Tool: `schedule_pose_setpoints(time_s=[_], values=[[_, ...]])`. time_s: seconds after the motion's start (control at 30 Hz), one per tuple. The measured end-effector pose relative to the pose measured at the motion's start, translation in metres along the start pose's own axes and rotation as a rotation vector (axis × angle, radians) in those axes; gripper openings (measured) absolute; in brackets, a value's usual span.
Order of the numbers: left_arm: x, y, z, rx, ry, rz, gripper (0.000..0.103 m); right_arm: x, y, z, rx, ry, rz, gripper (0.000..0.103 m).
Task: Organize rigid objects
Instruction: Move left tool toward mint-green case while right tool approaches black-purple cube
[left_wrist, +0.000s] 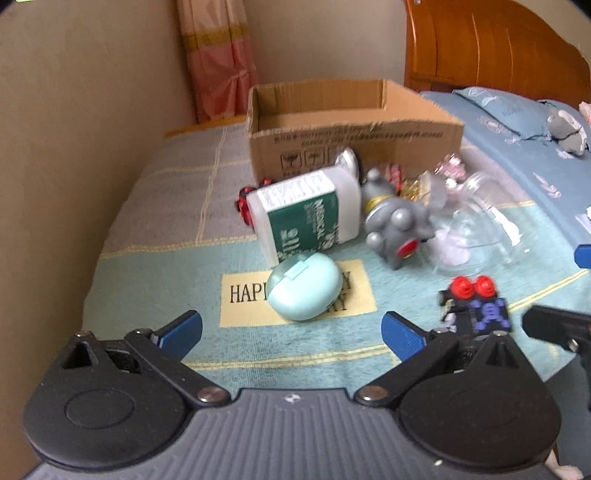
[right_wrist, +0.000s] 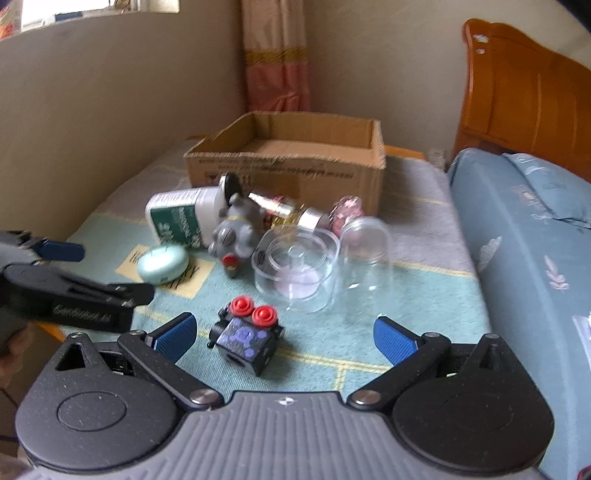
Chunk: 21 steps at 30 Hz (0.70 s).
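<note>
My left gripper (left_wrist: 291, 332) is open, just short of a mint-green oval case (left_wrist: 304, 286) lying on the bedspread. Behind the case lie a white bottle with a green label (left_wrist: 306, 214) and a grey elephant figure (left_wrist: 397, 223). My right gripper (right_wrist: 282, 336) is open too, with a black cube toy with two red knobs (right_wrist: 245, 336) between its fingers, nearer the left one; nothing is gripped. An open, seemingly empty cardboard box (right_wrist: 291, 166) stands at the back. Clear plastic containers (right_wrist: 295, 262) and a clear dome (right_wrist: 367, 251) lie right of the elephant.
The beige wall (left_wrist: 74, 147) runs close along the left. A blue quilt and pillow (right_wrist: 524, 229) lie to the right before a wooden headboard (right_wrist: 524, 92). The left gripper's body (right_wrist: 70, 295) shows at the right wrist view's left edge. A pink curtain (left_wrist: 221, 62) hangs in the corner.
</note>
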<state>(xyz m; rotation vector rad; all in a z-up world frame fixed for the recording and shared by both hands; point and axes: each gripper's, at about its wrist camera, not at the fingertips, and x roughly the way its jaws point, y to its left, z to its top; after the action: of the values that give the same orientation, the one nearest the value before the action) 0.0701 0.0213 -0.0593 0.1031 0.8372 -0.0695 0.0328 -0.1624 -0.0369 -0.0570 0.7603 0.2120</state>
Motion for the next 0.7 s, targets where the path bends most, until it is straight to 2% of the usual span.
schedule_pose_setpoints(time_s=[0.37, 0.57, 0.7], values=[[0.044, 0.013, 0.002, -0.016, 0.034, -0.034, 0.102, 0.037, 0.001, -0.014, -0.043, 0.088, 0.082, 0.103], [0.052, 0.021, 0.006, -0.027, 0.026, -0.095, 0.102, 0.053, 0.000, -0.017, -0.068, 0.126, 0.088, 0.103], [0.056, 0.024, 0.009, -0.004, 0.016, -0.105, 0.103, 0.061, 0.003, -0.018, -0.098, 0.133, 0.078, 0.103]])
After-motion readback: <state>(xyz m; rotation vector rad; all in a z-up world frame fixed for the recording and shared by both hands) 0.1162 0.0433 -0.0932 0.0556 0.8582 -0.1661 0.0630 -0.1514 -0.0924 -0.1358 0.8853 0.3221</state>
